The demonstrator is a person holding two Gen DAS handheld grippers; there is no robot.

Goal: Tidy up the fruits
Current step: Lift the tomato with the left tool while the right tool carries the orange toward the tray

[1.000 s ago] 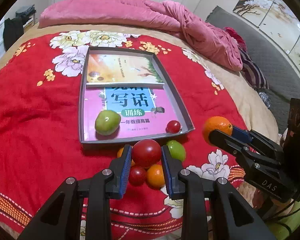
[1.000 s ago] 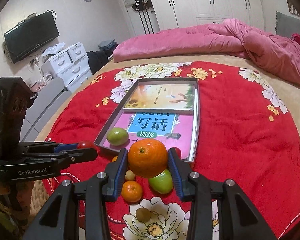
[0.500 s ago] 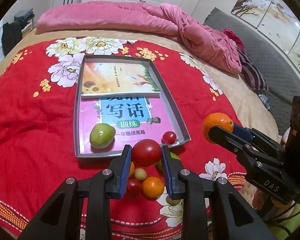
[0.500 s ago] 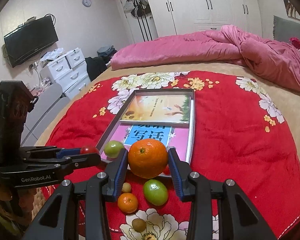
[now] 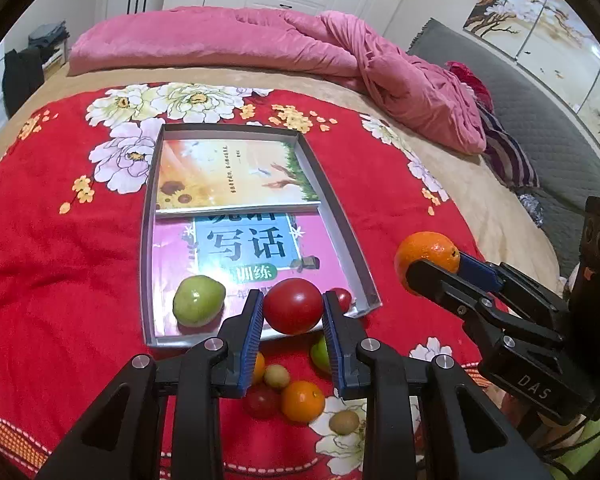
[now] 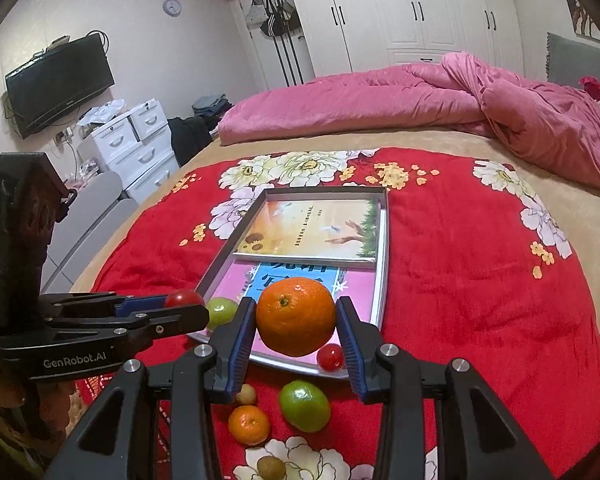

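Observation:
My left gripper (image 5: 293, 310) is shut on a red tomato (image 5: 293, 305), held above the near edge of the grey tray (image 5: 352, 248). My right gripper (image 6: 296, 316) is shut on an orange (image 6: 296, 315), held above the tray's near right corner (image 6: 383, 240). In the left wrist view the right gripper (image 5: 424, 258) appears at the right with the orange (image 5: 426, 250). Inside the tray lie a green fruit (image 5: 198, 300) and a small red tomato (image 6: 330, 357). Several loose fruits lie on the red blanket below the grippers: a small orange (image 6: 249, 424), a green fruit (image 6: 305, 399), a small red tomato (image 5: 260, 400).
Two books (image 5: 236, 172) fill the tray floor. The red flowered blanket (image 5: 60, 240) covers the bed, with a pink duvet (image 5: 260, 48) bunched at the far side. White drawers (image 6: 136, 140) and a wall television (image 6: 60, 84) stand to the left of the bed.
Both grippers have lifted and drawn back slightly with their fruits, so the tray and loose fruits appear farther away. Both grips are unchanged.

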